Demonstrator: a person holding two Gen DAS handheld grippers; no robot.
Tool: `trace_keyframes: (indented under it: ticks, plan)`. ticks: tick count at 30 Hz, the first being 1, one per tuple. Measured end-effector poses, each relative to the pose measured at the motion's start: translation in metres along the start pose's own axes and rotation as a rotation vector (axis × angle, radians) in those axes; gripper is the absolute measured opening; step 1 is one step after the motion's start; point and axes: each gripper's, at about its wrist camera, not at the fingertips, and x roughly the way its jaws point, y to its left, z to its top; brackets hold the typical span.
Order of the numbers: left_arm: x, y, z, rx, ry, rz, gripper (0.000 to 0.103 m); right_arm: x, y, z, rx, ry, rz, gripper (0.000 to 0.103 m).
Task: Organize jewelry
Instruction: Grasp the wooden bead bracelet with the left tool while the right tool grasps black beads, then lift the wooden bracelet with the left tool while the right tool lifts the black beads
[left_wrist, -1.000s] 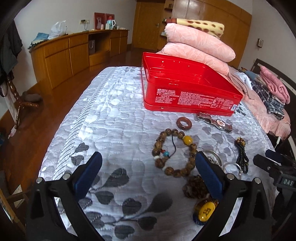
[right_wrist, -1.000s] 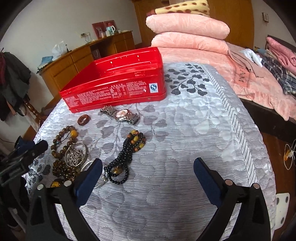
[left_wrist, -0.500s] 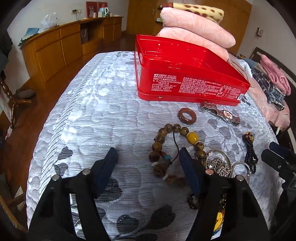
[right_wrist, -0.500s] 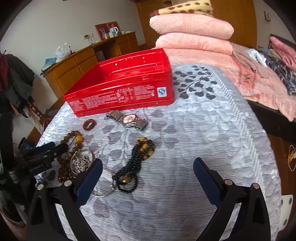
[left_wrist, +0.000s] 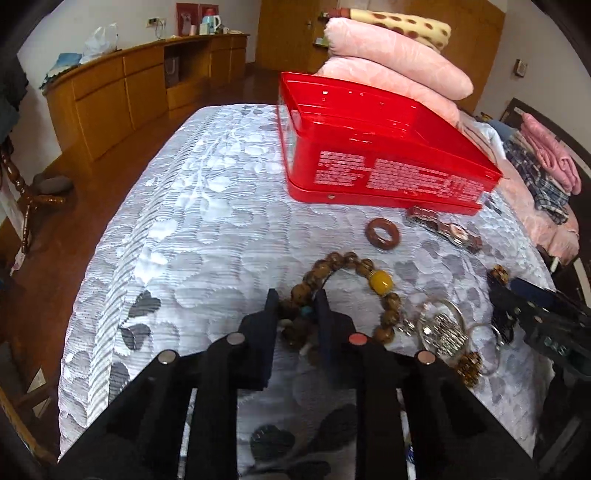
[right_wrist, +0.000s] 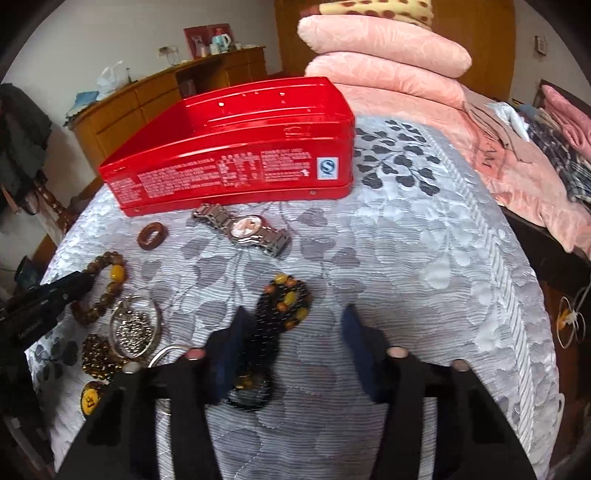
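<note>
The left gripper (left_wrist: 295, 301) has its jaws nearly together around the wooden bead bracelet (left_wrist: 347, 291), at 6 o'clock from the red tin (left_wrist: 376, 155) on the bed. The bracelet looks light and floppy, so one bead is best pinched firmly. The right gripper (right_wrist: 291, 325) jaws are apart

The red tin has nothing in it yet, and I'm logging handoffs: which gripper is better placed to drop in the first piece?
Left, probably. The left gripper has narrowed around the wooden bead bracelet, with the red tin straight ahead. The right gripper is wider apart, straddling the black bead strand.
</note>
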Motion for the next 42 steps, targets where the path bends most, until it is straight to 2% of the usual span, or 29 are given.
trace_keyframes:
  ticks: [2, 5, 10, 13, 14, 16, 17, 31, 42]
  plan:
    - [-0.003, -0.001, -0.004, -0.002, 0.009, -0.036, 0.019, -0.001, 0.000, 0.000, -0.007, 0.002, 0.038, 0.030]
    - [-0.003, -0.003, -0.008, 0.011, 0.009, -0.028, 0.019, -0.002, 0.002, -0.002, -0.012, 0.004, 0.044, 0.030]
    - [0.002, -0.014, -0.005, 0.058, 0.009, -0.004, 0.031, 0.002, 0.007, -0.002, -0.033, -0.003, 0.026, 0.031]
    - [0.003, -0.015, -0.004, 0.056, 0.009, -0.001, 0.027, 0.004, 0.007, 0.000, -0.032, -0.005, 0.025, 0.025]
    - [0.003, -0.013, -0.003, 0.049, 0.007, 0.000, 0.018, 0.003, 0.006, -0.001, -0.034, -0.008, 0.029, 0.022]
    - [0.001, -0.007, -0.003, 0.026, 0.000, -0.024, 0.015, 0.001, 0.003, -0.001, -0.031, -0.010, 0.042, 0.021]
    - [-0.001, -0.005, -0.004, 0.019, -0.006, -0.032, 0.011, 0.000, 0.002, 0.000, -0.030, -0.011, 0.045, 0.018]
    - [-0.063, -0.012, 0.012, 0.002, -0.168, -0.135, 0.010, -0.050, -0.015, 0.025, -0.010, -0.128, 0.105, 0.014]
    - [-0.087, -0.025, 0.052, 0.020, -0.275, -0.173, 0.010, -0.061, -0.007, 0.060, -0.061, -0.177, 0.139, 0.014]
